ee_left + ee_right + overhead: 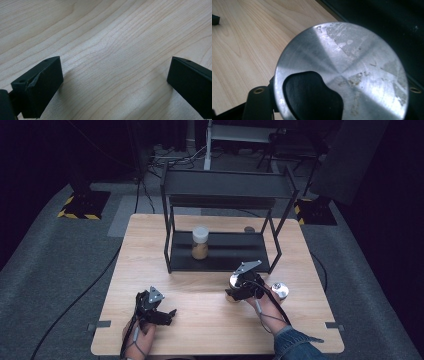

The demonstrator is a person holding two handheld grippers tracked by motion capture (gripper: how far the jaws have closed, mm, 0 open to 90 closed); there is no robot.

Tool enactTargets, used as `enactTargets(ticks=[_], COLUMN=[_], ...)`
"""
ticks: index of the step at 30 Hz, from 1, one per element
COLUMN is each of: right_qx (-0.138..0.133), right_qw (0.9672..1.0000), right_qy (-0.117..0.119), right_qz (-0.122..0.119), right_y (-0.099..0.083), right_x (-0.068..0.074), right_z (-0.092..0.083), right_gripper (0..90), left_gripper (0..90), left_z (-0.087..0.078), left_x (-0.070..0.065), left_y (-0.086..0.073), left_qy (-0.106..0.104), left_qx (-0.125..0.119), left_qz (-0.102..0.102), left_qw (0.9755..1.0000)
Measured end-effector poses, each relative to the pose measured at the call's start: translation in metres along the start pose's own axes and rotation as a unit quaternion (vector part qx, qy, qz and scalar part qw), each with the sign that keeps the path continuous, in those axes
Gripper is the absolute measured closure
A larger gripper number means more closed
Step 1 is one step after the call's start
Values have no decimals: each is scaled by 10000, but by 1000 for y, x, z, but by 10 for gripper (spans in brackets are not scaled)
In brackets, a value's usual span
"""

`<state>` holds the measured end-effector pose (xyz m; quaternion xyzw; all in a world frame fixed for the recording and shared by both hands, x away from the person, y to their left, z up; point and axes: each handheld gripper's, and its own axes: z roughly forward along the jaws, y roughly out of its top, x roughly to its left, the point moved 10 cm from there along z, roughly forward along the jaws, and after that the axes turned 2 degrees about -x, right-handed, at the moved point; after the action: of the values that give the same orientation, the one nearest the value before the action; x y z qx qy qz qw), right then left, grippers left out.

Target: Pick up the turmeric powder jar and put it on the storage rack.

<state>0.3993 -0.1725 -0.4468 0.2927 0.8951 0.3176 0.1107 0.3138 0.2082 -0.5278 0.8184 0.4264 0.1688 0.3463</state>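
A silver-lidded jar [234, 282] stands on the wooden table [200, 330] just in front of the black shelf rack [225, 255]. My right gripper [233, 291] is shut on it from above and behind. In the right gripper view its scratched metal lid [352, 62] with a black tab lies between the jaws of the right gripper [337, 93]. A second silver-lidded jar [280, 290] stands just right of that hand. A jar with a white lid and brown contents [200, 243] is on the rack's lower shelf. My left gripper [169, 313] rests open at the table's front left, and in the left gripper view its jaws [115, 82] stand wide over bare wood.
The rack has an upper shelf [227, 184] overhanging the lower one, with thin uprights at the corners. A small round brown object [248, 229] lies on the table behind the rack. Grey carpet and cables surround the table.
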Motion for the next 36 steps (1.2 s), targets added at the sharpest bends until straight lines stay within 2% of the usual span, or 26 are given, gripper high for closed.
enactTargets(ticks=[6,24,36], right_qx=[-44,-197,-295], right_qw=[10000,9998,9994], right_qy=[-26,-74,-175], right_qz=[-80,-16,21], right_y=[13,52,92], right_x=[-2,-24,-38], right_z=[-13,-44,-38], right_gripper=[311,311,311], left_gripper=[0,0,0], left_z=[0,0,0], left_x=[0,0,0], left_y=[0,0,0], left_qy=[-3,-2,-4], left_qx=[-2,-1,0], left_qz=[3,12,3], left_qw=[10000,10000,10000])
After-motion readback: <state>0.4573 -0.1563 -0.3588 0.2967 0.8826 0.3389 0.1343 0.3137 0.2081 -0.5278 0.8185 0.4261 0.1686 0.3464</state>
